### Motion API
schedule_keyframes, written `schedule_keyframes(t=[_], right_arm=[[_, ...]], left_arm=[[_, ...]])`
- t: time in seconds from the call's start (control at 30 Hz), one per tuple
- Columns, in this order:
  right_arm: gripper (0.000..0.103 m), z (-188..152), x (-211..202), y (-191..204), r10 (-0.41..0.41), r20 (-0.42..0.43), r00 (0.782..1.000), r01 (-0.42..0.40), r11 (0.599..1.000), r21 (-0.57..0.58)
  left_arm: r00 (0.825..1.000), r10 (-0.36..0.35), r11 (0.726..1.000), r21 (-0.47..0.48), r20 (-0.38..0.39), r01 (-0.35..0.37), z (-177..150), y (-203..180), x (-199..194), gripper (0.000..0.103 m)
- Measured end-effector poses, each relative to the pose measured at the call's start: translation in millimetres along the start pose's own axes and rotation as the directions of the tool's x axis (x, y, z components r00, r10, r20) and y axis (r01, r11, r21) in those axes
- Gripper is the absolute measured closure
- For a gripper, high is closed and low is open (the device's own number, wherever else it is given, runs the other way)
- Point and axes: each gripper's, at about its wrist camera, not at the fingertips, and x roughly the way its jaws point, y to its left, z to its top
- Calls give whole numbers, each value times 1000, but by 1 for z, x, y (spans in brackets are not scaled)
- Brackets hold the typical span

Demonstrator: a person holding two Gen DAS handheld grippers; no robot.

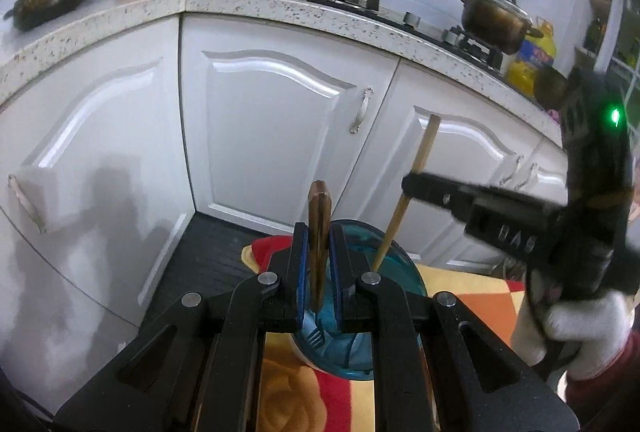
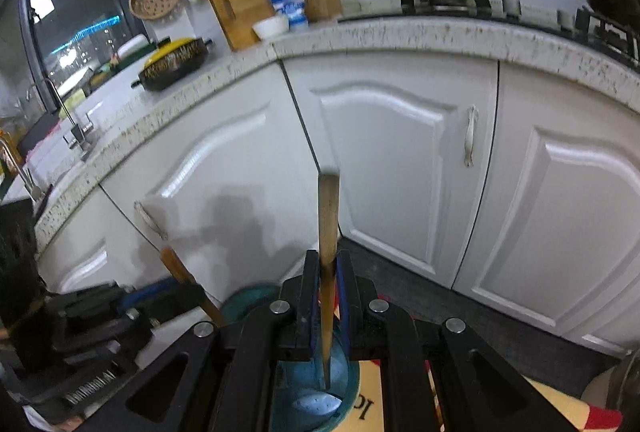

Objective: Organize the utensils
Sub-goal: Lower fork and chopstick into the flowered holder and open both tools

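Risk first — both utensils hang over one blue cup (image 1: 396, 272), so the tools could knock together or tip it if either drops crookedly. Left tongs (image 1: 319, 264) are clamped on a dark wooden handle (image 1: 319, 232), its fork end down inside the cup. Right tongs (image 2: 329, 306) grip a pale chopstick (image 2: 329, 232) — thin, upright, tip just inside the rim. The cup stands on a patterned cloth (image 1: 472, 292)
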Motion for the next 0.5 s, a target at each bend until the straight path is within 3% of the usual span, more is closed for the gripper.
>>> schedule_keyframes(t=[0.1,0.13,0.23,0.5], right_arm=[[82,-8,0,-5,-4,-11,1000,4,1000,21],[80,-11,-2,-7,0,-12,1000,0,1000,28],[80,-18,-6,-9,-3,-24,1000,3,999,37],[76,-40,-30,-9,-18,-31,999,19,999,32]], left_arm=[[1000,2,1000,-5,3,-2,-2,0,-3,89],[1000,2,1000,-9,3,-2,-2,1,-5,83],[1000,-8,1000,-24,5,8,-4,2,-10,74],[1000,-4,999,-49,-14,3,-28,-1,-21,69]])
